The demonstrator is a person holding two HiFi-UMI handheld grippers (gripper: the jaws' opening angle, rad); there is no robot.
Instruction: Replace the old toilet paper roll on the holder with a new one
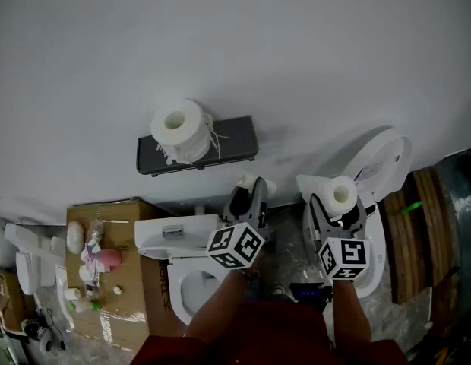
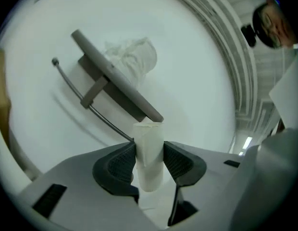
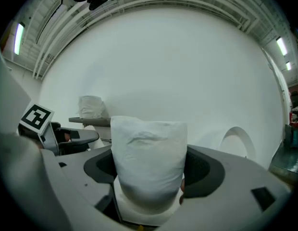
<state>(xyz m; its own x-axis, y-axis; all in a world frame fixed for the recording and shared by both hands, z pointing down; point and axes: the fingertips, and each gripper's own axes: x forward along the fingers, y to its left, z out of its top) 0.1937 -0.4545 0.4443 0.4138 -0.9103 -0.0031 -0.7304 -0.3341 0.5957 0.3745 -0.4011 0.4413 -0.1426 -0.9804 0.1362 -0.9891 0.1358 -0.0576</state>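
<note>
The dark wall holder (image 1: 234, 139) has a flat shelf, and a ragged white roll (image 1: 177, 128) lies on top of it. In the left gripper view the holder's thin wire bar (image 2: 93, 111) under the shelf (image 2: 115, 83) is bare. My left gripper (image 1: 251, 187) is below the holder's right end, shut on a slim empty paper tube (image 2: 149, 153). My right gripper (image 1: 342, 204) is further right, shut on a full white toilet roll (image 3: 149, 160), which also shows in the head view (image 1: 342, 194). The right gripper view shows the left gripper's marker cube (image 3: 37, 117) at its left.
Below me stands a white toilet with its cistern (image 1: 175, 236), and another with a raised lid (image 1: 387, 162) is at the right. A cardboard box (image 1: 125, 276) with small items sits at the left, and wooden slats (image 1: 418, 226) lie at the far right.
</note>
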